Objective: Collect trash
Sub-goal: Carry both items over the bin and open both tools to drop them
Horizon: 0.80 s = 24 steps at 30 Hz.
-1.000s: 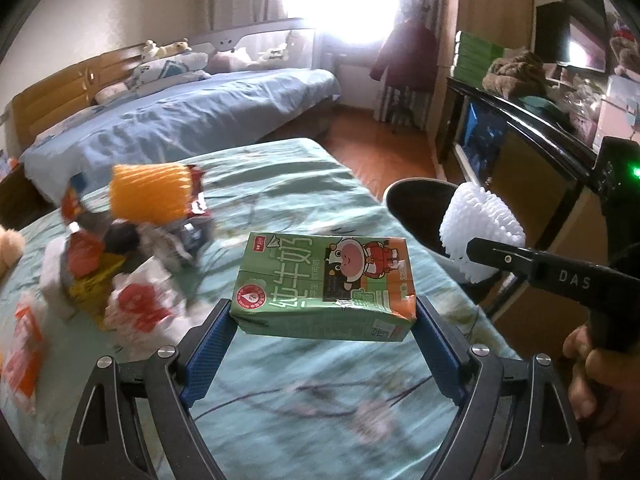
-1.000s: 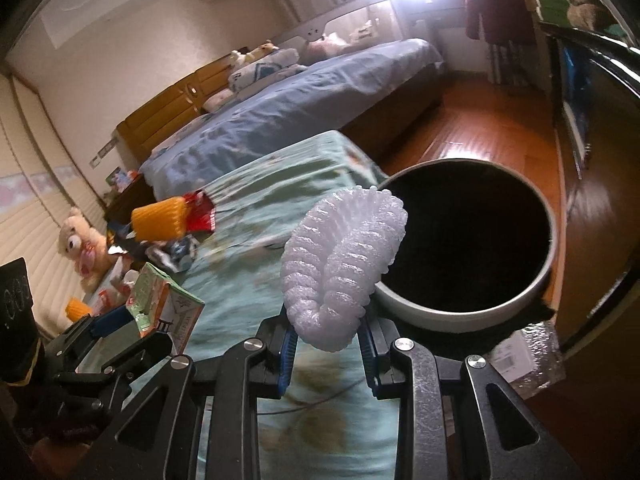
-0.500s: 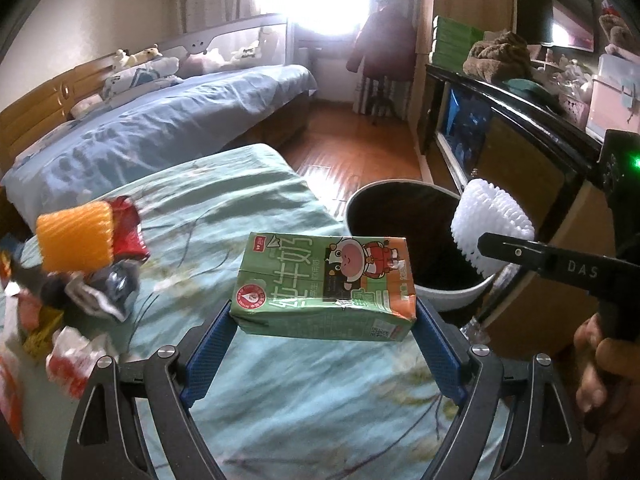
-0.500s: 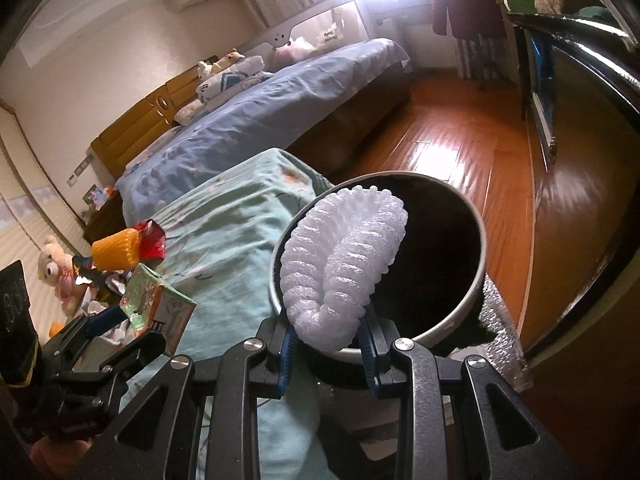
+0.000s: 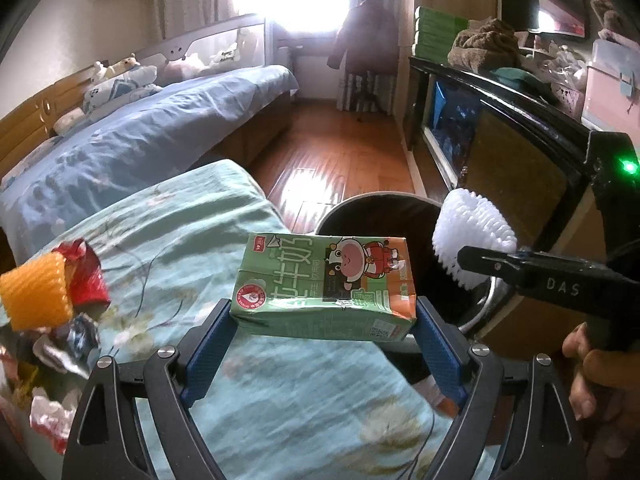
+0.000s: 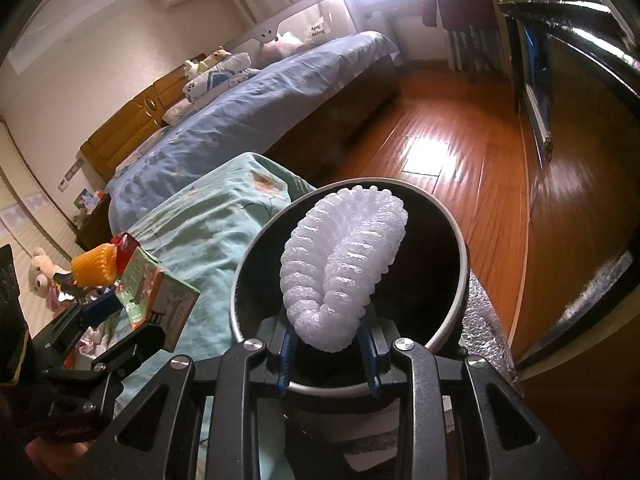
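My left gripper is shut on a green milk carton, held sideways above the teal bedspread near its right edge. The carton also shows in the right wrist view. My right gripper is shut on a white foam fruit net and holds it over the open black trash bin. In the left wrist view the foam net hangs over the bin, to the right of the carton.
More trash lies on the bedspread at the left: an orange foam net, a red wrapper and crumpled wrappers. A blue bed stands behind. A dark cabinet stands right of the bin, on wood floor.
Both grippers have moved right, toward the bin. The foam net went from beside the bin's rim to directly over its opening. The carton neared the bed's edge; the trash pile slid left in view.
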Each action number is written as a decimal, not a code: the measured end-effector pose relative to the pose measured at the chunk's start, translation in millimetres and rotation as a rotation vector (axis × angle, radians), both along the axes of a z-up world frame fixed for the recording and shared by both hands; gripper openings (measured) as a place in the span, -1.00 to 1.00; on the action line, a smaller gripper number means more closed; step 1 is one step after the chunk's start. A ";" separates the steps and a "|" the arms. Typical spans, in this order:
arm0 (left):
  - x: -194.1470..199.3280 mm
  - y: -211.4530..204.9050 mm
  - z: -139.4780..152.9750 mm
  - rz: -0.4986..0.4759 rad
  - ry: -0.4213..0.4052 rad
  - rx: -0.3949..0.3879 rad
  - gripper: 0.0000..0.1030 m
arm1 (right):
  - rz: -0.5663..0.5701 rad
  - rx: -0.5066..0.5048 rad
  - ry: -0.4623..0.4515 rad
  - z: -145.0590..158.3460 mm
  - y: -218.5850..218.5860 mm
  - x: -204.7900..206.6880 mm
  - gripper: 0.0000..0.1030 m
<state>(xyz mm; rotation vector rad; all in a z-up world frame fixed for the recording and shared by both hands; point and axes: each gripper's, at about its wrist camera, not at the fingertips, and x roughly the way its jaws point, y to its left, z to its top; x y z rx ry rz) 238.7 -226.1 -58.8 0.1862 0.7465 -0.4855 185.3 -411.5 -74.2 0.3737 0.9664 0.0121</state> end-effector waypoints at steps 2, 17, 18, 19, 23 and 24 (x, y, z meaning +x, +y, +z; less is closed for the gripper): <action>1.5 -4.7 0.9 -0.004 -0.001 0.003 0.68 | -0.001 0.006 0.006 -2.0 -3.8 2.6 -0.45; 32.4 -33.9 -13.3 -0.032 0.036 0.021 0.68 | -0.015 0.041 0.024 -9.6 -22.6 19.3 -0.39; 32.1 -35.1 -14.8 -0.036 0.039 0.022 0.68 | -0.015 0.042 0.026 -10.3 -22.9 20.2 -0.39; 33.1 -36.1 -15.5 -0.040 0.042 0.022 0.68 | -0.016 0.042 0.029 -10.7 -23.4 21.6 -0.39; 35.4 -39.5 -16.5 -0.053 0.059 0.021 0.70 | -0.012 0.035 0.039 -12.4 -25.1 25.4 -0.30; 37.3 -40.2 -16.7 -0.057 0.064 0.019 0.71 | -0.014 0.032 0.043 -12.9 -25.4 26.1 -0.26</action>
